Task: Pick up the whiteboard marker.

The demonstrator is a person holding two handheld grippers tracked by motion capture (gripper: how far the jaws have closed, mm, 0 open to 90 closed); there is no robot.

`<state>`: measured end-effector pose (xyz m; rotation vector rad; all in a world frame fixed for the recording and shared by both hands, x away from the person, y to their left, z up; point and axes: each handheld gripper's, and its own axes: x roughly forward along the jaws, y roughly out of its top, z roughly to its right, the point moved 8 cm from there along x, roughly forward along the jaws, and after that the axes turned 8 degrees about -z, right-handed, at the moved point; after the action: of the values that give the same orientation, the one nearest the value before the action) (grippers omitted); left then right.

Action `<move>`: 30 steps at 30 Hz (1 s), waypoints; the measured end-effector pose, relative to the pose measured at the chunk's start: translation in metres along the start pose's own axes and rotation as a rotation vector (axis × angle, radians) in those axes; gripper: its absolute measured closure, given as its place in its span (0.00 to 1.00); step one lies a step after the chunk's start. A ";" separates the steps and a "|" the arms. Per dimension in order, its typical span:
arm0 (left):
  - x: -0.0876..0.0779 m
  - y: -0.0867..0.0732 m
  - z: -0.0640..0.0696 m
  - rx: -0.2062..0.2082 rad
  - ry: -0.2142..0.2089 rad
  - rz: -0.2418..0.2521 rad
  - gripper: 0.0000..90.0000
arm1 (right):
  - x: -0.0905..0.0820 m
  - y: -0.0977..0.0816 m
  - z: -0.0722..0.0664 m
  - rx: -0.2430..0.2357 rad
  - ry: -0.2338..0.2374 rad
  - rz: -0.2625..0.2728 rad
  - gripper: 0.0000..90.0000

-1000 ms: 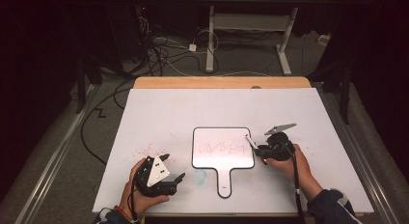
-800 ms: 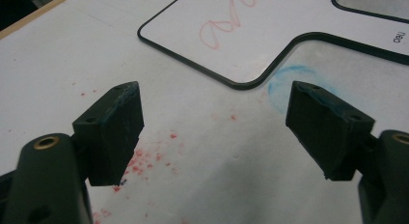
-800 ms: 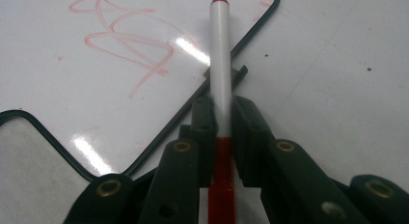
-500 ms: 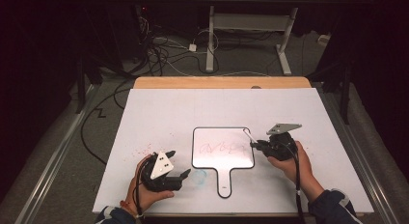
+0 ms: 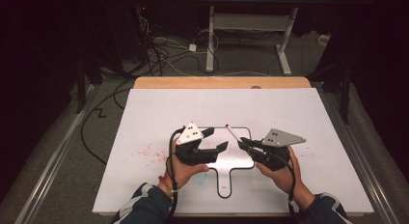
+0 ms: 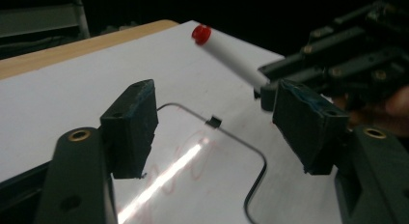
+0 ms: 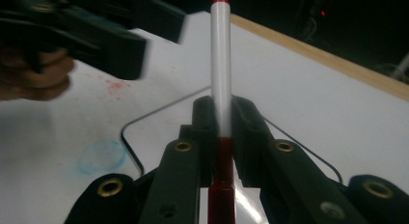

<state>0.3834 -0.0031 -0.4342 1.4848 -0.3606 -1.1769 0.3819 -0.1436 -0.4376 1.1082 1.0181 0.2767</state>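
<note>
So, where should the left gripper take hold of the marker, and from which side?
Probably the bare white barrel of the marker, between its red end and the right gripper, which clamps the lower part. The left gripper, jaws open and just closing, faces it from the left; come in sideways, across the barrel.

We see a small whiteboard (image 6: 193, 185) with a glossy face that throws back a bright streak of light, edged in thin dark trim. The marker (image 7: 221, 64) looks like smooth white plastic, red at the cap. The table (image 5: 289, 113) wears a matt white sheet — bare wood at its far edge — and the jaw pads (image 6: 132, 125) look matt, rubbery, scuffed blue.
</note>
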 end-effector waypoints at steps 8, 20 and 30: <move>0.018 0.014 0.015 -0.033 -0.078 0.040 0.53 | 0.001 0.000 -0.011 -0.053 -0.017 0.034 0.91; 0.027 0.015 0.024 0.012 -0.122 0.044 0.86 | 0.006 -0.003 -0.012 -0.072 -0.079 0.017 0.91; 0.033 0.006 0.003 0.126 -0.040 -0.032 0.87 | 0.006 -0.011 -0.007 -0.059 -0.058 -0.016 0.64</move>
<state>0.3986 -0.0321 -0.4434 1.5826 -0.4471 -1.2295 0.3772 -0.1407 -0.4508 1.0487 0.9615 0.2583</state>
